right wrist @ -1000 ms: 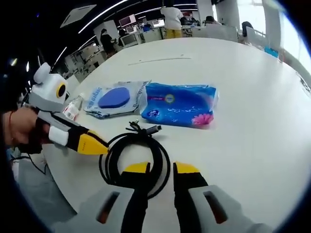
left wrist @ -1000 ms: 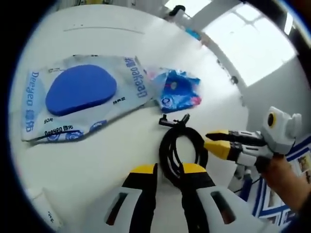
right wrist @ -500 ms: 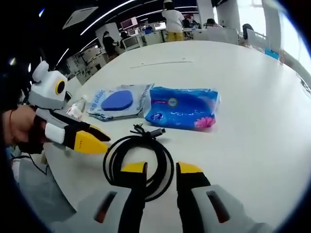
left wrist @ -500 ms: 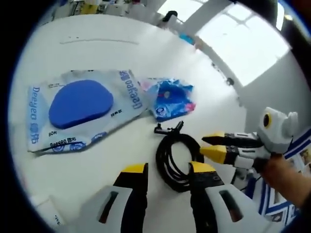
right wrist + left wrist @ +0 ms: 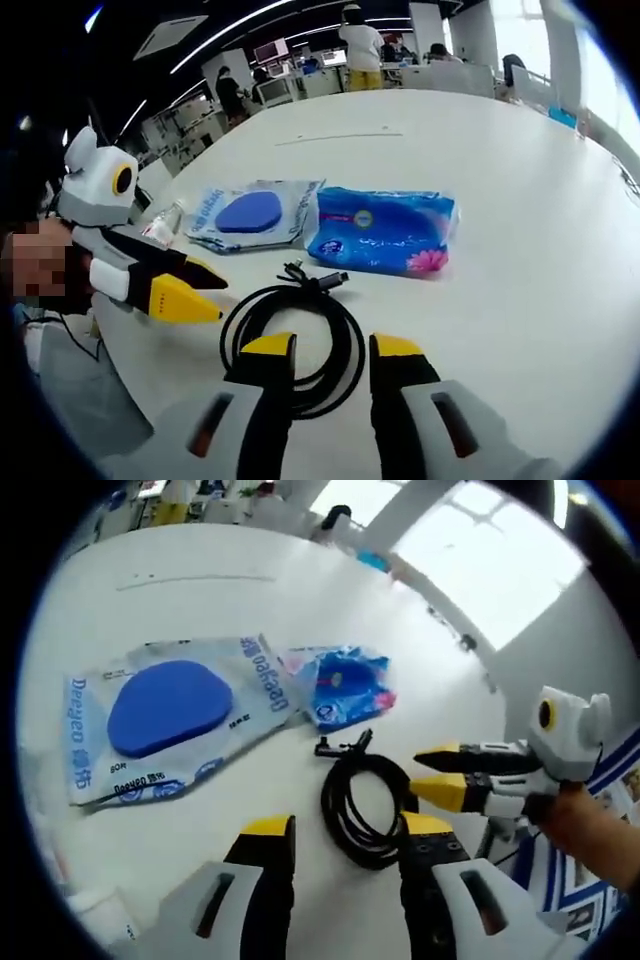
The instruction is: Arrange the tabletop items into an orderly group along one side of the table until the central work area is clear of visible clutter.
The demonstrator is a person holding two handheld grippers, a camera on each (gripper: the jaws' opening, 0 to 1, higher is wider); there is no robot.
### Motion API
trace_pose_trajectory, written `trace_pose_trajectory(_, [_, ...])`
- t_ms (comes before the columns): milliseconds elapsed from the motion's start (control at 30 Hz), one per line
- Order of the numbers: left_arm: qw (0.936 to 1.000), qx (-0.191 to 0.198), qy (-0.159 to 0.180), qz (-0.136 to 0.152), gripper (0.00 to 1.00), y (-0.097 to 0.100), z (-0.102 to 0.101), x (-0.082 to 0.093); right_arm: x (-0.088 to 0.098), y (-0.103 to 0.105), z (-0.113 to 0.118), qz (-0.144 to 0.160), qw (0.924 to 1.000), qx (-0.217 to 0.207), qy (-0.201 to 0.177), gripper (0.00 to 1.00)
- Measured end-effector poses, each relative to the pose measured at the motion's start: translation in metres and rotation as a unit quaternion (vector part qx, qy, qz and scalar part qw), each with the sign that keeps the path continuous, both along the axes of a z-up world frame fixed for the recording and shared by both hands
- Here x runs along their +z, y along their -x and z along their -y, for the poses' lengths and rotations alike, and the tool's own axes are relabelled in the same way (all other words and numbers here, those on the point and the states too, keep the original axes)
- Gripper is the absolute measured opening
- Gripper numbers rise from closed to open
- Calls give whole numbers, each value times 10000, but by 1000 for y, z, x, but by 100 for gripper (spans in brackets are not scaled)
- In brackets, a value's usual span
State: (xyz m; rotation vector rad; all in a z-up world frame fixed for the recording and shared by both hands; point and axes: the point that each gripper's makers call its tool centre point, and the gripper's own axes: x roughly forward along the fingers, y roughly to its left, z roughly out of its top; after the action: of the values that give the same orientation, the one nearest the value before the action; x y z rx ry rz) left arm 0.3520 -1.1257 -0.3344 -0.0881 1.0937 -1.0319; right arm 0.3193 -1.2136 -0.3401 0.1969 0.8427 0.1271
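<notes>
A black coiled cable [image 5: 362, 802] lies on the white table [image 5: 200, 590], its connector end toward the packs. My left gripper [image 5: 347, 830] is open, and the near edge of the coil lies between its jaws. The right gripper [image 5: 418, 772] comes in from the right, open, its tips at the coil's right side. In the right gripper view the cable [image 5: 296, 335] sits partly between my open right gripper [image 5: 330, 348], with the left gripper [image 5: 212, 295] at its left. A flat wipes pack with a blue lid [image 5: 165, 715] and a blue tissue pack [image 5: 345, 685] lie beyond.
The wipes pack [image 5: 250, 214] and tissue pack [image 5: 385, 232] lie side by side past the cable. A small clear bottle [image 5: 160, 225] stands near the table edge at left. The far table [image 5: 480, 140] is bare white. People and desks are in the background.
My left jaws have spread wider around the cable's near edge. My right jaws opened slightly too. Both views have drawn back a little from the coil, which stays on the table.
</notes>
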Motion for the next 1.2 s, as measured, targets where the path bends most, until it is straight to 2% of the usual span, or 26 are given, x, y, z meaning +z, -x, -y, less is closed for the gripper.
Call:
trace_pose_trajectory(533, [9996,-158,76,242,49,1,-3,11,7,1,-7,105,9999,101,-38,37])
trace_pose_trajectory(833, [9991,-244,68,340,51,0,-9,15,11,-1,-12,142,9997,172,-42,42])
trace_pose_trajectory(1200, [9977,-367,168,548,56,-3,-11,26,21,-6,-15,328,9991,261,1,53])
